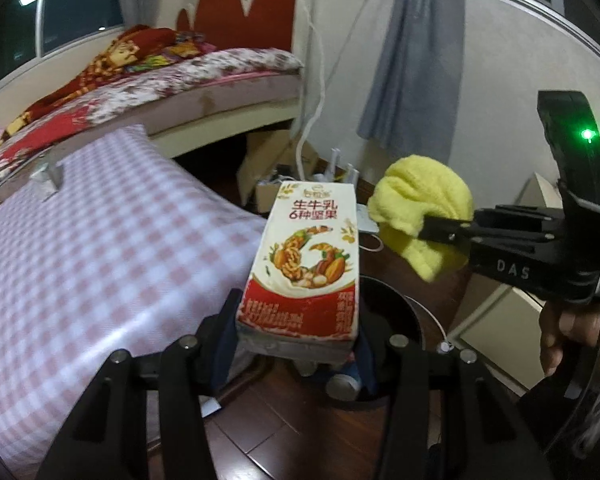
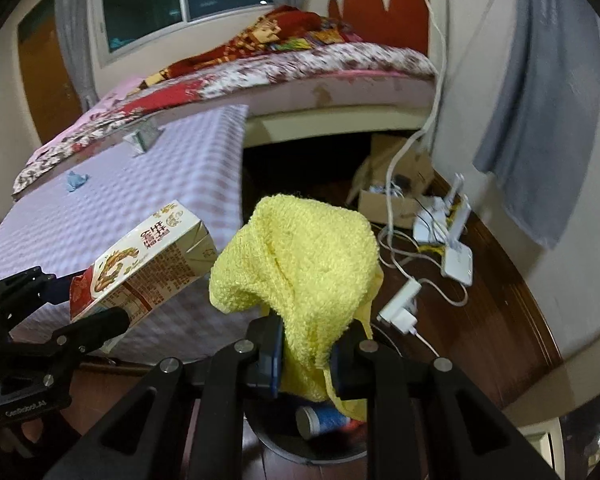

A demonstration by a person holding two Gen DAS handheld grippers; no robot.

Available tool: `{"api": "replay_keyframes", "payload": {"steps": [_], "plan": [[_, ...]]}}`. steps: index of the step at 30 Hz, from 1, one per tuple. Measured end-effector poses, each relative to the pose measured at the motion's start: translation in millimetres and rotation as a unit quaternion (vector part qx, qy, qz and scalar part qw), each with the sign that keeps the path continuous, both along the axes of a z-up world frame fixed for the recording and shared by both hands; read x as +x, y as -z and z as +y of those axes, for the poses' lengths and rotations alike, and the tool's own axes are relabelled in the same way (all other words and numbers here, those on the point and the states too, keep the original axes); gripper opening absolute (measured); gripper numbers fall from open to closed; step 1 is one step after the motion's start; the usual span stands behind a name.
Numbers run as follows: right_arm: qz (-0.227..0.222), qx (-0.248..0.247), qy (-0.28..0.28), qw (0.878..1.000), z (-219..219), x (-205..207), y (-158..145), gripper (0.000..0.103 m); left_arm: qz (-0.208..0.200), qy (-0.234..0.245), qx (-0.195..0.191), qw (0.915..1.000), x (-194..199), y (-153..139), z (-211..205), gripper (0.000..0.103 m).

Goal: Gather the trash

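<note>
Both grippers loaded: left gripper (image 1: pixel 296 344) clamps milk carton (image 1: pixel 306 264); right gripper (image 2: pixel 306 356) clamps yellow cloth (image 2: pixel 300 256) above bin (image 2: pixel 300 450).

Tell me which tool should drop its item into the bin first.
Probably right. The right tool holds the yellow cloth directly above the dark bin, where a blue cup already lies. The left tool grips the milk carton nearer the bin's edge, by the checked table.

Yellow cloth (image 2: pixel 300 256), red-and-cream carton (image 1: pixel 308 264), pink-and-white checked tablecloth (image 1: pixel 100 248), red floral bedding (image 2: pixel 228 76), grey curtain (image 2: pixel 540 120).
</note>
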State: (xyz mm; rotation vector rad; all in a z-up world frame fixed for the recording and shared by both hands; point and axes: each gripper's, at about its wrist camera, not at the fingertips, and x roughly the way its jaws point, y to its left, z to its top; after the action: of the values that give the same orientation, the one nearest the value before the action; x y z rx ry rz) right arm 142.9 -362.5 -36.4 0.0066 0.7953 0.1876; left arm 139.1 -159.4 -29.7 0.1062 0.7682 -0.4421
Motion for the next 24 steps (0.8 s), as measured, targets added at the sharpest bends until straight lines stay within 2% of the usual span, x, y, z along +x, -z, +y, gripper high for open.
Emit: {"api": "replay_keyframes", "payload": {"steps": [6, 13, 18, 24], "plan": [[0.018, -0.001, 0.011, 1.000, -19, -10, 17, 0.020, 0.025, 0.023, 0.005, 0.9994, -4, 17, -22, 0.051], [0.058, -0.001, 0.010, 0.998, -31, -10, 46, 0.020, 0.076, 0.034, 0.015, 0.9964, 0, 50, -39, 0.051], [0.098, -0.017, -0.004, 0.995, -27, -4, 76, 0.020, 0.113, 0.030, 0.021, 0.9929, 8, 73, -46, 0.051], [0.130, -0.030, -0.010, 0.991, -30, 4, 99, 0.020, 0.138, 0.026, 0.024, 0.9898, 14, 91, -50, 0.051]]}}
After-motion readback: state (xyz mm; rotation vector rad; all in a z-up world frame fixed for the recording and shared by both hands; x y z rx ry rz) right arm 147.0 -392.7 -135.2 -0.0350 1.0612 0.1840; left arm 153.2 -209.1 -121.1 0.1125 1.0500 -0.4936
